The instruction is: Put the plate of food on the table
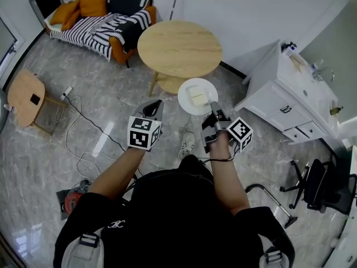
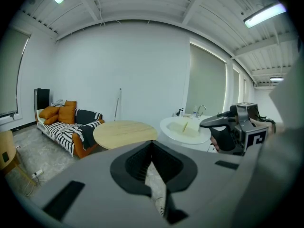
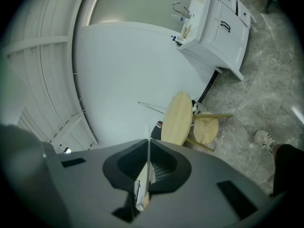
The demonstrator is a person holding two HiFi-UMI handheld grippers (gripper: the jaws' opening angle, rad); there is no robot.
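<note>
A white plate (image 1: 186,89) with pale yellow food (image 1: 197,97) hangs in the air just short of the round wooden table (image 1: 178,46). My right gripper (image 1: 213,108) is shut on the plate's near rim. In the right gripper view the plate (image 3: 147,141) shows edge-on as a thin line between the closed jaws, with the table (image 3: 178,118) beyond. My left gripper (image 1: 155,108) is shut and holds nothing, level with the plate and to its left. The left gripper view shows the plate (image 2: 176,134), the food (image 2: 186,126) and the table (image 2: 124,129) ahead.
A sofa (image 1: 106,21) with orange cushions and a striped blanket stands behind the table at the left. A white sink cabinet (image 1: 287,88) is at the right, an office chair (image 1: 318,186) nearer. A small wooden side table (image 1: 25,96) and a floor cable (image 1: 72,121) lie left.
</note>
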